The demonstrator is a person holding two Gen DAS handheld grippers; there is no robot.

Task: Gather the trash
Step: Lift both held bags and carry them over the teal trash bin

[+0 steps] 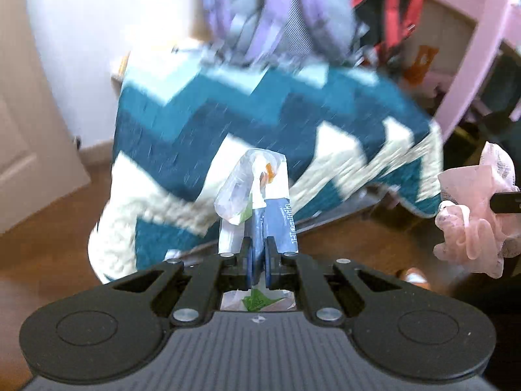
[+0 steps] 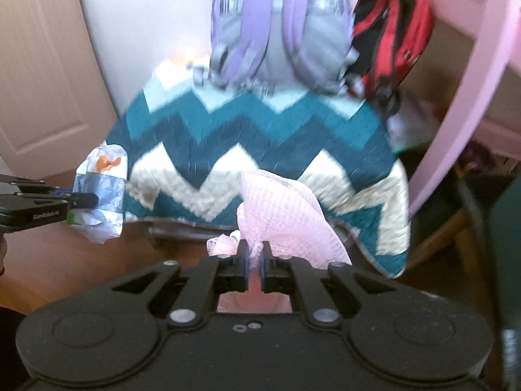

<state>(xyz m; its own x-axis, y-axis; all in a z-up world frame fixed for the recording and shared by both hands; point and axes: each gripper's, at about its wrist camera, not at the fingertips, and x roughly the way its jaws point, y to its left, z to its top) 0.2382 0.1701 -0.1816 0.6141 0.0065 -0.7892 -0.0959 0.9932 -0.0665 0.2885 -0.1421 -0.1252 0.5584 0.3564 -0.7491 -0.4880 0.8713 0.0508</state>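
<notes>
Grippers: two, left (image 1: 259, 254) and right (image 2: 254, 262)
Wrappers: one (image 1: 257, 192)
Pink nets: one (image 2: 286, 208)
Backpacks: two, purple (image 2: 280, 29) and red (image 2: 394, 32)
Blankets: one (image 2: 260, 137)
Doors: one (image 2: 39, 65)

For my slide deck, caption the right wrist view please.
Right gripper shut on pink mesh, left gripper holding a crumpled wrapper, before a zigzag blanket.

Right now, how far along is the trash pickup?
Done: two pieces are picked up and off the wooden floor. In hand: the left gripper is shut on a crumpled plastic wrapper, the right gripper on a pink tissue. Left: dropping both in a bin, none visible here.
</notes>
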